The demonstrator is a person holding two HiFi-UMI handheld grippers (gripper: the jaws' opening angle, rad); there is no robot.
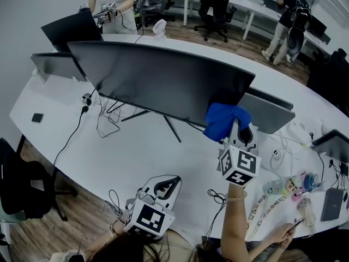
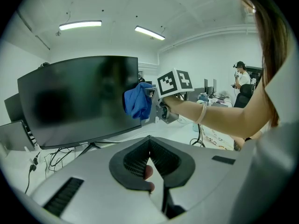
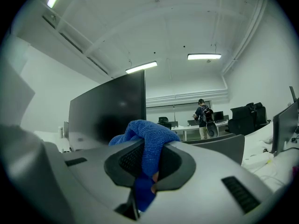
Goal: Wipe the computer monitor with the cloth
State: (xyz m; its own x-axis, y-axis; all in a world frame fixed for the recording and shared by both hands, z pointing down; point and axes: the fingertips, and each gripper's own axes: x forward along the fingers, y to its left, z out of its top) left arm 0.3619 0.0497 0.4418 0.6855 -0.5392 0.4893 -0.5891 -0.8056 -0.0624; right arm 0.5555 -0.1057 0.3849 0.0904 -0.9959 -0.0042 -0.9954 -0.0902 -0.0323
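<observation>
The monitor (image 1: 163, 81) stands on the white tabletop (image 1: 136, 152) with its dark, curved screen facing the person. Its long axis runs left to right across the head view, the right end nearer the person than the left. Its thin stand legs (image 1: 174, 130) splay out below the middle of the screen.

In front of the screen the tabletop is bare down to its rounded near edge. The left end has loose cables (image 1: 106, 116) and a small black block (image 1: 37, 117) with room around them. The right end is tighter: a second monitor (image 1: 270, 113) stands just behind the first one's right edge. Lanyards and small coloured items (image 1: 283, 192) lie near the right arm.

The right hand-held gripper (image 1: 233, 129) is raised at the screen's right edge, and its jaws are clamped on the blue cloth (image 1: 222, 119). In the right gripper view the cloth (image 3: 149, 136) bulges out over the pinched jaws, and a strip of it hangs down between them. Seen from the left gripper view, the cloth (image 2: 138, 101) sits against the lower half of the screen's right edge (how firmly it presses cannot be judged).

The left hand-held gripper (image 1: 173, 181) is low by the near edge of the tabletop, well apart from the monitor. It points towards the screen, and its jaws are closed tip to tip with nothing between them.
</observation>
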